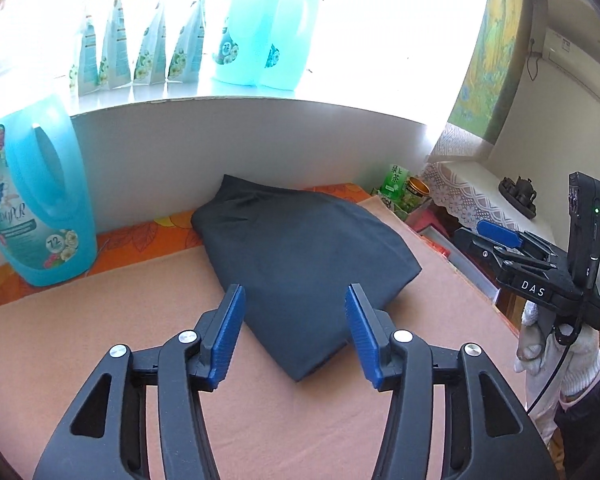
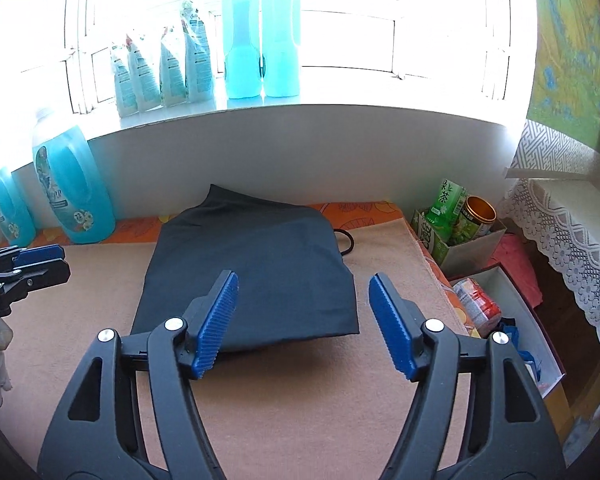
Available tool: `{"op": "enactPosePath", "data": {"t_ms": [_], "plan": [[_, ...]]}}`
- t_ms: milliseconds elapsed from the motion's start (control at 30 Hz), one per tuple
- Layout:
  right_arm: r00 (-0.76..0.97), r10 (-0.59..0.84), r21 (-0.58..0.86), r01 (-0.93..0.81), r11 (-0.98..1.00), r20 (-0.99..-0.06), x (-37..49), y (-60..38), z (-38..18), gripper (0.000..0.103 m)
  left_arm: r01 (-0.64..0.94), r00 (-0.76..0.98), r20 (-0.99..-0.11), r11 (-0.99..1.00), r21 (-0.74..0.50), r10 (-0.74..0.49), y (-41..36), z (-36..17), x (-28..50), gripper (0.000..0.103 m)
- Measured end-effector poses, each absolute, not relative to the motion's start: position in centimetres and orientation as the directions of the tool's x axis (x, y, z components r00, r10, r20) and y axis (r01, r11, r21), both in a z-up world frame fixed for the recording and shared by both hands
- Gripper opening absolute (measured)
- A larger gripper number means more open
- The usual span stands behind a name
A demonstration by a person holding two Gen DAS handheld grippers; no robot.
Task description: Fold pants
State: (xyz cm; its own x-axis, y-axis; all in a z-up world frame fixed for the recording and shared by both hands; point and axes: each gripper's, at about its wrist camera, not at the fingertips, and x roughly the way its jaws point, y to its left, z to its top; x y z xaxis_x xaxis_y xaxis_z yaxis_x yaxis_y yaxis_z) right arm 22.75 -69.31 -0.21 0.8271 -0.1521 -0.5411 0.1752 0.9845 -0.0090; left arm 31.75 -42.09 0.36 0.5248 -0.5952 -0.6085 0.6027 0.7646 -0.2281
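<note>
**A:** where are the pants [image 2: 256,272] sitting right now?

**B:** folded into a dark bundle on the peach cloth [image 2: 300,408] over the table, far end up near the white wall under the window sill. A black loop [image 2: 346,242] pokes out at its right side (drawstring maybe, can't tell).

**A:** and the tongs?

**B:** left gripper [image 1: 294,330] is spread wide, nothing between the blue pads, hanging above the near corner of the pants. Right gripper [image 2: 302,320] is spread too, empty, above the near edge.

**A:** other stuff around?

**B:** blue detergent jug [image 1: 32,208] at the left by the wall, green tea carton [image 2: 446,202] in a box off the right.
</note>
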Motion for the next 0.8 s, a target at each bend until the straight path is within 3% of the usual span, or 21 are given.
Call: {"op": "enactPosePath", "data": {"t_ms": [67, 267, 467, 567, 800], "plan": [[0.835, -0.184, -0.021, 0.203, 0.979, -0.518, 20.8, -68.6, 0.4, 0.087, 0.608, 0.527, -0.600, 0.760, -0.229, -0.602, -41.7, 0.8, 30.2, 0.054], [0.850, -0.230, -0.013, 0.255, 0.967, -0.474, 15.3, -66.3, 1.8, 0.099, 0.632, 0.518, -0.594, 0.743, -0.219, -0.615, -40.7, 1.5, 26.1, 0.058], [0.858, -0.230, -0.010, 0.253, 0.967, -0.459, 10.4, -63.5, 2.7, 0.100, 0.651, 0.525, -0.588, 0.735, -0.188, -0.615, -38.7, 2.4, 21.8, 0.059], [0.869, -0.221, 0.007, 0.250, 0.968, -0.444, 7.9, -62.2, 3.4, 0.100, 0.638, 0.539, -0.576, 0.744, -0.196, -0.614, -37.0, 3.0, 19.8, 0.070], [0.890, -0.230, 0.001, 0.251, 0.968, -0.394, 3.2, -58.9, 4.6, 0.101, 0.618, 0.588, -0.552, 0.769, -0.165, -0.591, -33.3, 4.2, 15.3, 0.071]]}}
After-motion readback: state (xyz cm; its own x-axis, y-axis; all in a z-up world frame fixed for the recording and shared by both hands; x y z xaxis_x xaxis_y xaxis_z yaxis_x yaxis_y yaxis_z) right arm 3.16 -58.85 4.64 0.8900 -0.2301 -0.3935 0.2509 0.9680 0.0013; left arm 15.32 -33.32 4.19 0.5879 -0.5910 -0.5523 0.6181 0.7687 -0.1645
